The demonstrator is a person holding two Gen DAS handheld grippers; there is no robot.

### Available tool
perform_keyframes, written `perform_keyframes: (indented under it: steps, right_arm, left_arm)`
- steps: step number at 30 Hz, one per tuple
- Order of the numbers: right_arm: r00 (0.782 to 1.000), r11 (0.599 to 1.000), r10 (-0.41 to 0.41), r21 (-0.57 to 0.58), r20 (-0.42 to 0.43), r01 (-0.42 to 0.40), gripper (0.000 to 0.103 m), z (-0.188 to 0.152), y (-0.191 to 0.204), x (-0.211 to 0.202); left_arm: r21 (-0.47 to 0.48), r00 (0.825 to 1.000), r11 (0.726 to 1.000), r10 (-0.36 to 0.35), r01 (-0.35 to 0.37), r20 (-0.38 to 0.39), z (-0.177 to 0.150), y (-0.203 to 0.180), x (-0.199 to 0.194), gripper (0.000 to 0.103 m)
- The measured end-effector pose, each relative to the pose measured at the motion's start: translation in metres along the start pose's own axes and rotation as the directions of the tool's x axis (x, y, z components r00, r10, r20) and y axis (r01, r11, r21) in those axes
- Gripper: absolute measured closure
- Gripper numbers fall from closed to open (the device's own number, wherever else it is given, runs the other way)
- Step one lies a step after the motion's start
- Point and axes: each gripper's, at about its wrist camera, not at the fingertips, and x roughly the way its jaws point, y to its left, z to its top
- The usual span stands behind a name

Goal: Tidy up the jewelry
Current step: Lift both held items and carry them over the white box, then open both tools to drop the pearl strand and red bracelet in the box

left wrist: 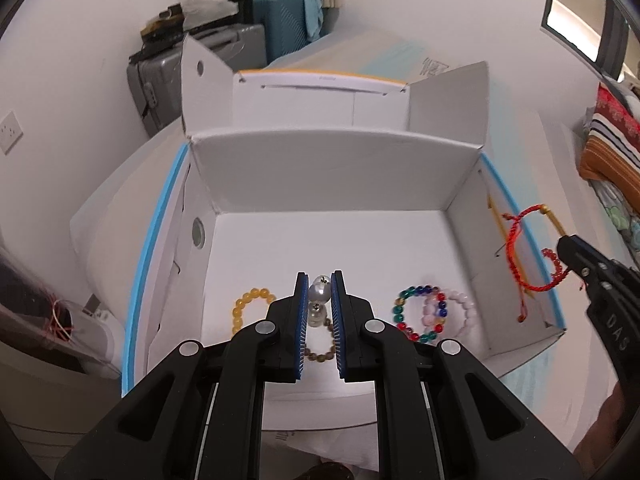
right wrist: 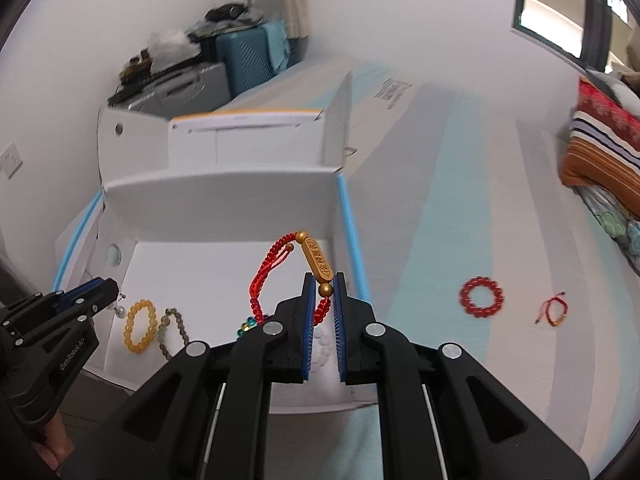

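Observation:
An open white box (left wrist: 332,168) holds a yellow bead bracelet (left wrist: 250,309), a brown bead bracelet (left wrist: 320,354), a multicolour bead bracelet (left wrist: 420,314) and a pink bead bracelet (left wrist: 456,312). My left gripper (left wrist: 320,284) is shut on a pearl earring (left wrist: 319,292) above the box floor. My right gripper (right wrist: 323,288) is shut on a red cord bracelet with a gold bar (right wrist: 316,262), held over the box's right side; it also shows in the left wrist view (left wrist: 524,248). A red bead bracelet (right wrist: 481,295) and a small red cord bracelet (right wrist: 554,312) lie on the striped cloth.
The box has upright flaps (left wrist: 452,100) and blue-edged side walls (right wrist: 352,232). Suitcases (left wrist: 276,24) stand at the back wall. A striped cushion (right wrist: 600,152) lies at the far right. The pale blue striped cloth (right wrist: 460,200) stretches right of the box.

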Motion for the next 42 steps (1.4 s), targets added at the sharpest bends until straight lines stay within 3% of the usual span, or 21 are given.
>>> perform_keyframes:
  steps: [9,21,22,23,24,25,31,34,36,42]
  right_arm:
    - [0.988,0.998,0.029,-0.052,-0.154,-0.038,0.095,-0.008,0.027,0.053]
    - [0.982,0.997,0.02,-0.072,-0.188,-0.034,0.092,-0.014,0.038,0.069]
    - [0.983,0.997,0.021,-0.073,-0.183,-0.035,0.091,-0.014,0.038,0.067]
    - [0.984,0.996,0.024,-0.075,-0.176,-0.038,0.083,-0.014,0.038,0.065]
    - [0.986,0.996,0.03,-0.074,-0.163,-0.042,0.067,-0.014,0.038,0.061]
    - [0.988,0.996,0.034,-0.072,-0.151,-0.045,0.06,-0.013,0.037,0.057]
    - [0.997,0.998,0.027,-0.056,-0.071,-0.031,0.036,-0.007,0.023,0.031]
    - [0.999,0.999,0.016,-0.034,-0.044,-0.018,0.031,-0.004,0.008,0.018]
    - [0.999,1.0,0.006,-0.024,-0.039,-0.007,0.022,-0.004,-0.001,0.011]
    - [0.999,0.999,-0.049,0.003,0.004,0.049,0.014,-0.009,-0.037,-0.019]
  left_arm:
    - [-0.02,0.999,1.0,0.014,-0.015,-0.05,-0.003,0.019,0.031,0.092]
    - [-0.023,0.997,0.999,0.02,-0.022,-0.075,-0.005,0.019,0.043,0.089]
    - [-0.028,0.997,0.999,0.021,-0.023,-0.076,-0.005,0.02,0.042,0.085]
    - [-0.036,0.997,0.999,0.017,-0.02,-0.077,-0.005,0.021,0.041,0.072]
    - [-0.041,0.997,0.999,0.019,-0.022,-0.074,-0.005,0.022,0.04,0.064]
    - [-0.044,0.998,0.999,0.028,-0.031,-0.063,-0.005,0.022,0.037,0.054]
    - [-0.048,0.998,0.997,0.061,-0.061,-0.012,-0.007,0.018,0.016,0.021]
    - [-0.047,0.998,0.997,0.058,-0.057,0.004,-0.008,0.01,0.007,0.016]
    - [-0.042,0.999,0.998,0.045,-0.044,0.01,-0.01,0.004,0.001,0.014]
    - [0.006,0.998,0.999,0.035,-0.035,0.044,-0.015,-0.033,-0.017,0.006]
